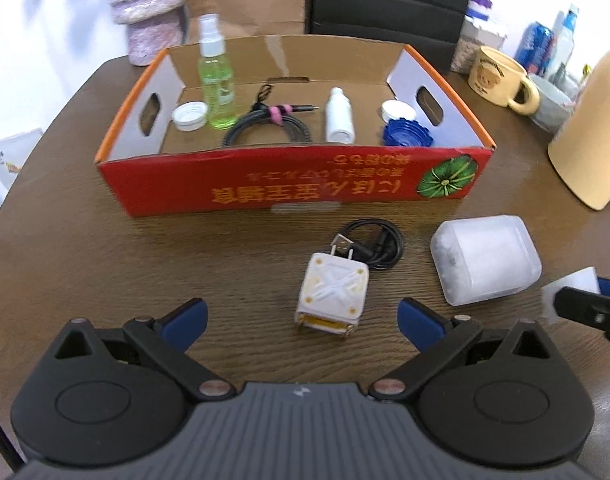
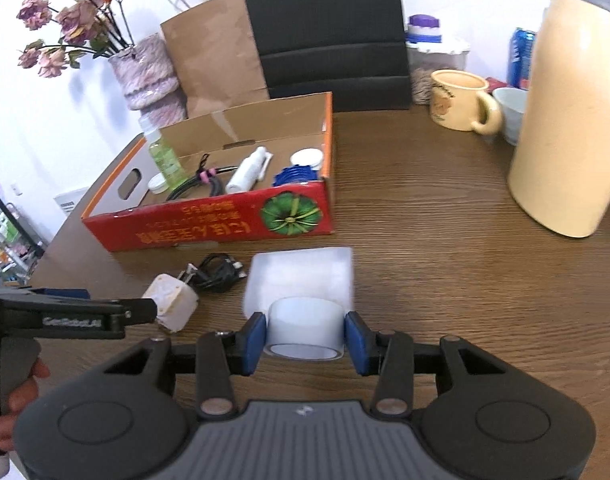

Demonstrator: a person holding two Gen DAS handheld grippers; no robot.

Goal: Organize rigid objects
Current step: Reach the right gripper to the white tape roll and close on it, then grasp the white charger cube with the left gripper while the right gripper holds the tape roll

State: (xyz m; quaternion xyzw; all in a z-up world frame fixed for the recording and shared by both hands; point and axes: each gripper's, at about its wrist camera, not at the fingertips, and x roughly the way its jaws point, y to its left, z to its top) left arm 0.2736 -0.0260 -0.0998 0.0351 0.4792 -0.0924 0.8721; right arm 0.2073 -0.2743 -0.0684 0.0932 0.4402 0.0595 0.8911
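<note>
A red cardboard box [image 1: 265,188] [image 2: 209,224] sits on the brown table and holds a green spray bottle [image 1: 216,80], a white bottle [image 1: 339,116], a coiled cable [image 1: 265,128], a white lid [image 1: 190,115] and a blue lid [image 1: 407,134]. In front of it lie a white plug adapter [image 1: 331,292] [image 2: 173,300], a black cable [image 1: 373,244] and a frosted plastic container [image 1: 485,260] [image 2: 301,276]. My left gripper [image 1: 303,320] is open, its fingers either side of the adapter. My right gripper [image 2: 304,340] is shut on the neck of the container.
A tall cream jug [image 2: 573,120], a cream mug [image 2: 461,100] and a bowl [image 2: 513,112] stand at the right. A vase of dried flowers [image 2: 145,76], a paper bag [image 2: 213,52] and a black chair [image 2: 325,32] are behind the box.
</note>
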